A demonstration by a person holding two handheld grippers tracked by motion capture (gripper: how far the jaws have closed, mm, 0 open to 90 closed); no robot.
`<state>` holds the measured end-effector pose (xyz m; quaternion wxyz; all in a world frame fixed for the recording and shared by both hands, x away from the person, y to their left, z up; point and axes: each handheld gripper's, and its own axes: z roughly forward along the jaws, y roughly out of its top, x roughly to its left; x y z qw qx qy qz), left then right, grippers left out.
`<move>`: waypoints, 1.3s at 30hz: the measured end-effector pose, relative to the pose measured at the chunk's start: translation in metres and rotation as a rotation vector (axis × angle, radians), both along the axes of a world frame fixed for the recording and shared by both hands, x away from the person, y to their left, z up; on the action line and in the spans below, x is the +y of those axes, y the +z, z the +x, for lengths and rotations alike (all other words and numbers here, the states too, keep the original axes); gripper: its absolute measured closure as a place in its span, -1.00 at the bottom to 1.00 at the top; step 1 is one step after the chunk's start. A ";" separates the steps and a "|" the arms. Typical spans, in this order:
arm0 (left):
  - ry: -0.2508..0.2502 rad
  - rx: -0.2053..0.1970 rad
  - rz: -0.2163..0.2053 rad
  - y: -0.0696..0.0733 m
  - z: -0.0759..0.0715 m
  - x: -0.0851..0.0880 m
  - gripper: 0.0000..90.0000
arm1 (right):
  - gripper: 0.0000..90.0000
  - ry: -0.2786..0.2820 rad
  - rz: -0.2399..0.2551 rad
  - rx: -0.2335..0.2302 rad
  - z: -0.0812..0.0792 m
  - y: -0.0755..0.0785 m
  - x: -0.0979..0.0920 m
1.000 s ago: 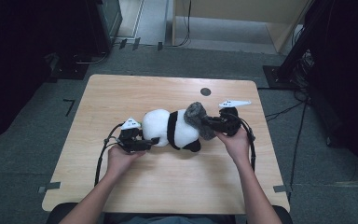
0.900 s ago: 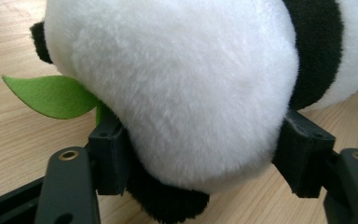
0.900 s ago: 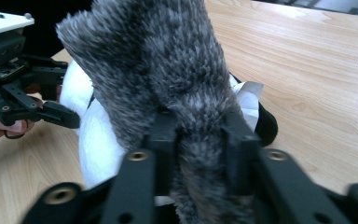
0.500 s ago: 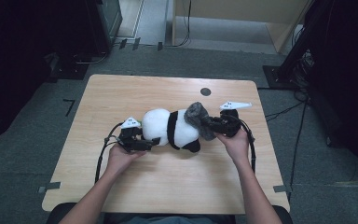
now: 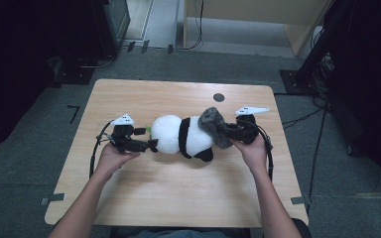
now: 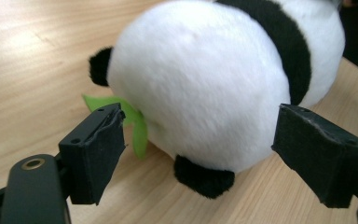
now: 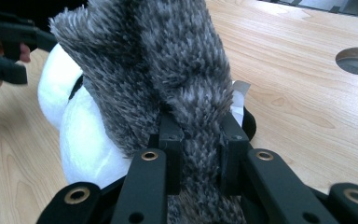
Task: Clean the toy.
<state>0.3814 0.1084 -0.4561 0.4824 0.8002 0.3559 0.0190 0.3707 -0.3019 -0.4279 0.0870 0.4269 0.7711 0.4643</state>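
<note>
panda (image 5: pixel 181 135): lies on its side mid-table (image 5: pixel 129 198), long axis L–R; white head end toward L gripper, body end toward R gripper; steady on the wood w/o help
grey fur (image 5: pixel 213 126): shaggy grey piece draped over the panda's R end, touching it; sock, hat or cloth – can't tell
R gripper (image 7: pixel 199 154): clamped on the grey fur, jaws pinched close w/ pile bulging out above the pads; grip sits low on the piece, prob so it can be tugged along the panda, on or off – can't tell which
L gripper (image 6: pixel 200 154): jaws apart, have just been opening; one pad each side of the head, neither touching it, so no hold; prob freed to regrip
L gripper, high view (image 5: pixel 146 145): just beside the head, hand (image 5: pixel 111 158) low on the table
R hand (image 5: pixel 250 148): at the fur end, cable looping round behind the wrist
leaf (image 6: pixel 133 123): green felt bit poking from under the head, flat on the wood, near L pad but apart
judgement: R holds the fur while L is off the toy; w/ nothing bracing the head, a pull on the fur would prob drag the whole panda
hole (image 5: pixel 219 97): dark round port in the far part of the table, well clear of the work
</note>
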 end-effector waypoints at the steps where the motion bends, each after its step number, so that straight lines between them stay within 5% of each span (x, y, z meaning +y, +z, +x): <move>1: -0.004 -0.006 -0.003 0.001 0.002 0.001 -0.63 | 0.71 0.000 -0.001 0.001 0.000 0.000 0.000; 5: -0.029 -0.058 0.014 0.008 0.013 0.004 -0.45 | 0.70 0.004 -0.007 0.005 0.001 0.000 -0.001; 13: -0.035 -0.087 0.021 0.000 0.037 0.010 -0.43 | 0.68 0.016 -0.002 0.026 0.002 -0.001 -0.005; 17: -0.092 -0.047 -0.022 -0.009 0.044 0.005 -0.41 | 0.67 0.021 0.002 0.040 0.004 -0.003 -0.005; 21: -0.154 -0.050 -0.065 -0.011 0.044 0.004 -0.30 | 0.67 0.037 0.015 0.057 0.005 -0.008 -0.004; 24: -0.213 -0.066 -0.046 -0.013 0.038 -0.008 -0.44 | 0.67 0.051 0.037 0.069 0.007 -0.011 -0.003; 27: -0.212 -0.117 0.016 -0.012 0.031 -0.019 -0.69 | 0.67 0.054 0.035 0.066 0.007 -0.011 -0.002; 30: -0.194 -0.123 0.020 -0.009 0.031 -0.017 -0.71 | 0.67 0.053 0.035 0.065 0.007 -0.011 -0.003; 36: -0.168 -0.124 0.006 -0.006 0.034 -0.003 -0.64 | 0.64 0.044 0.001 0.068 0.008 -0.011 -0.005; 39: -0.178 -0.126 -0.008 -0.005 0.035 0.008 -0.34 | 0.64 0.041 -0.008 0.085 0.009 -0.014 -0.007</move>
